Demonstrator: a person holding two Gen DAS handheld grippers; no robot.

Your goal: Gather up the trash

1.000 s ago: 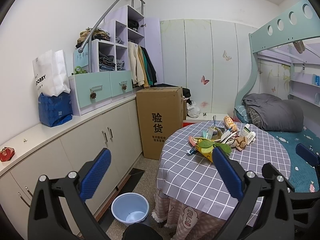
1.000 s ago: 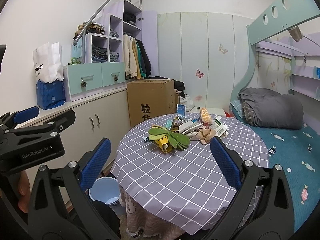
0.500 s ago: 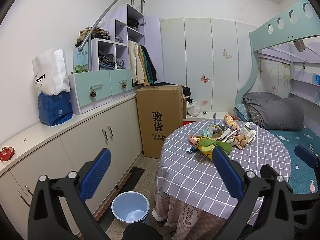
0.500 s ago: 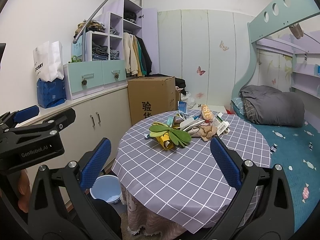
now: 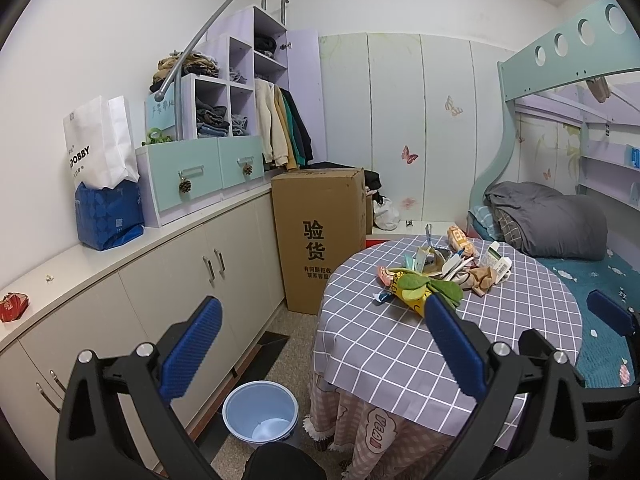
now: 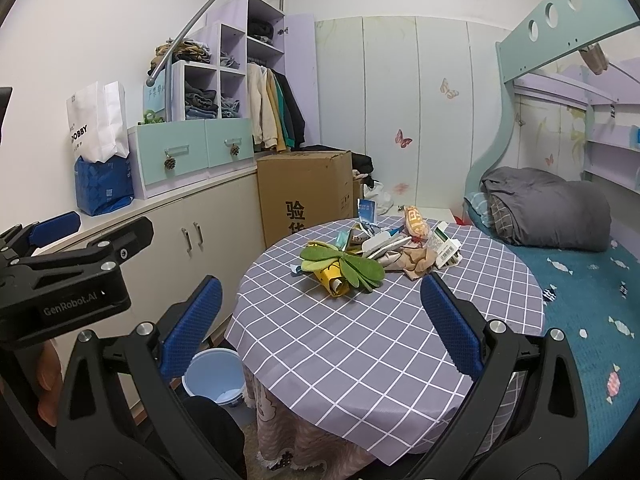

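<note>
Progress: nothing collected. We are holding left tongs [image 5: 320,344] and right tongs [image 6: 320,332] wide open, empty; trash pile [image 6: 372,252] is sitting toward the counter's [image 6: 360,344] far edge; bucket [image 5: 260,412] is standing empty.

Mixed wrappers [image 6: 376,252] heaped on the table; blue bin [image 5: 261,410] beside.

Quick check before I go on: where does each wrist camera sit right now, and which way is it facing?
Left wrist: on the left gripper, looking over the floor and blue bucket toward the round table; its open fingers frame the view.
Right wrist: on the right gripper, facing the table and trash pile; the left gripper and a hand show at its left edge.
Shared: table, trash pile, bucket, cardboard box.
</note>
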